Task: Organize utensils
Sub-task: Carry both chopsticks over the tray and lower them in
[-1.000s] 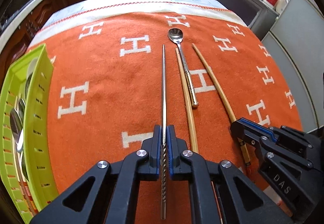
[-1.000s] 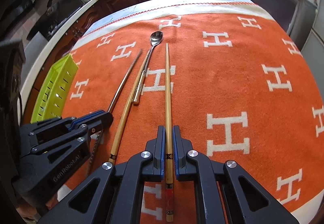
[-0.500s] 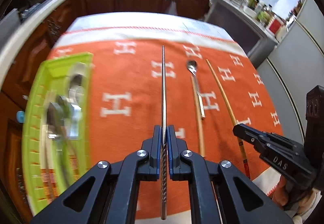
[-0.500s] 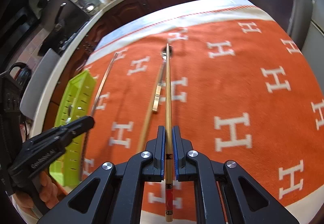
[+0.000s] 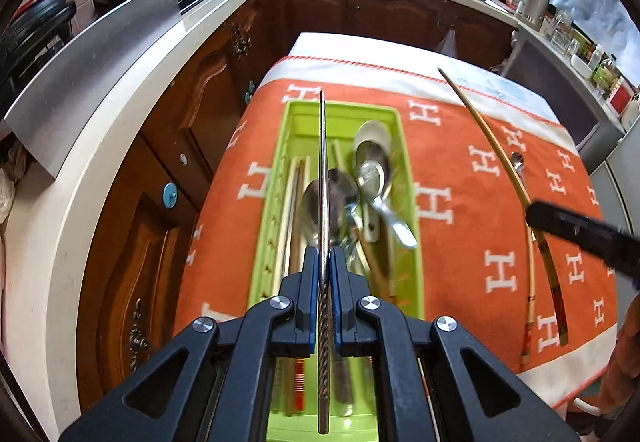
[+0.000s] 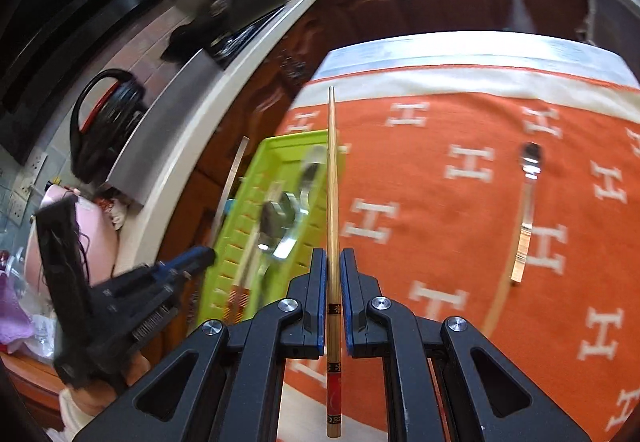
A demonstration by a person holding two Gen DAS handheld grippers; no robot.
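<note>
Left wrist view first, nearest things first: the left gripper (image 5: 325,274) is clamped on a metal chopstick (image 5: 323,178), held at its twisted grip end, the smooth shaft running out over the green tray (image 5: 402,130). Right wrist view: the right gripper (image 6: 331,282) is clamped on a bamboo chopstick (image 6: 332,178) just above its red painted end, the tip reaching toward the tray's near corner.

Both sticks are light, stiff and thin. The steel one is likely slick, so the twisted section is the sensible place to pinch; the bamboo one should hold well near its decorated end (a grip that far back leaves a long free lever, so the tips may swing).

In the tray lie spoons (image 5: 372,162) and several chopsticks, piled and blurred; how many is unclear. Farther out on the orange cloth (image 5: 460,170) another bamboo chopstick (image 5: 531,282) remains beside the held one, and a long-handled spoon (image 6: 527,202) lies well apart from the tray.

The tray's near end is hidden behind the left gripper's body, and motion blur smears its contents.
</note>
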